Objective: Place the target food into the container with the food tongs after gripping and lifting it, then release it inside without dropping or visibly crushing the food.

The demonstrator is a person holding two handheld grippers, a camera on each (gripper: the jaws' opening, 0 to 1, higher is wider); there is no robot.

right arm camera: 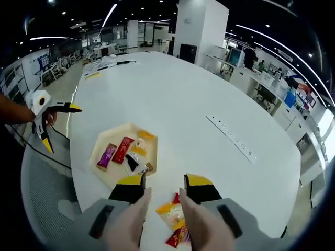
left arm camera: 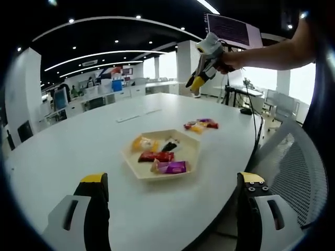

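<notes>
Your target snacks, a small pile of wrapped snacks [right arm camera: 175, 222], lie on the white table [right arm camera: 172, 99] directly ahead of your right gripper [right arm camera: 165, 185], between its yellow-tipped jaws and the pale tongs [right arm camera: 201, 227] that run forward from the bottom of the right gripper view. The jaws stand a little apart around the tongs' arms, and the tong tips look parted above the pile; you cannot tell whether they touch a wrapper. Just left of that gripper sits the cream hexagonal tray [right arm camera: 107, 175], already holding several wrapped pieces: purple, red, orange, dark. In the left gripper view the same tray [left arm camera: 137, 172] lies straight ahead of your left gripper [left arm camera: 172, 183], whose jaws stand wide apart with nothing between them, and the pile [left arm camera: 201, 125] sits beyond the tray to the right. That view also shows your right gripper [left arm camera: 201, 70] from outside, raised high above the table in your hand. The right gripper view catches the left gripper [right arm camera: 49, 117] at far left, beside a mesh chair [right arm camera: 44, 193].
</notes>
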